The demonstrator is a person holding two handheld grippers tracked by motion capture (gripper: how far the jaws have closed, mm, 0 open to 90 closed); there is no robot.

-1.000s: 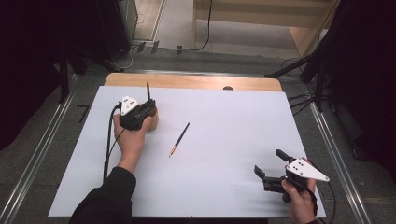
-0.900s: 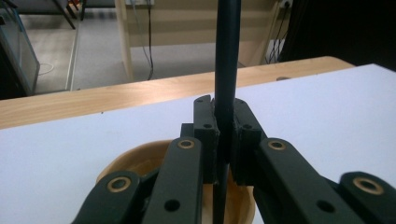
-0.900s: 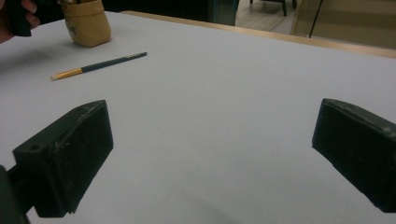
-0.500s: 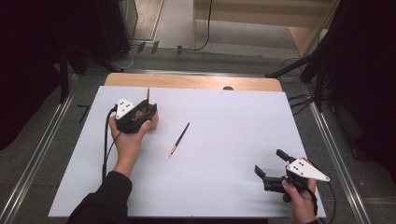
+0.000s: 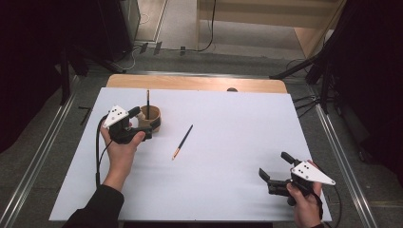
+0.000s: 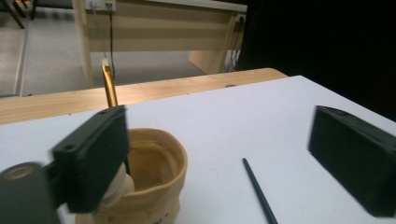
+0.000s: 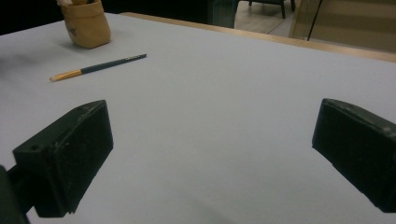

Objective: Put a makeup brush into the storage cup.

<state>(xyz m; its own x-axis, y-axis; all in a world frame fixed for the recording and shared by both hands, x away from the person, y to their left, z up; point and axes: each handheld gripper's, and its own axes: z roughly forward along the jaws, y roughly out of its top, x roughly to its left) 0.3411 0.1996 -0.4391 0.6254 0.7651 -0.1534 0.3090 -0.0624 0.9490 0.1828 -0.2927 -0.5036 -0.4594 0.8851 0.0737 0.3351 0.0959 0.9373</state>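
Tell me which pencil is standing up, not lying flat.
The pencil in the tan cup, next to the left gripper. The other pencil lies flat on the white table.

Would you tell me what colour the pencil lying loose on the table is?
The pencil is dark green-black with an orange-gold end, clearest in the right gripper view.

Right tool (image 7: 212,154) jaws apart; pencil (image 7: 98,67) beside tan cup (image 7: 87,27)

- My jaws are black, my top plates grey with dark dots.
- The cup (image 5: 153,121) is tan.
- The pencil (image 5: 182,141) is dark with an orange-gold end.
- The sheet (image 5: 237,142) is plain white, the table (image 5: 190,82) light wood.
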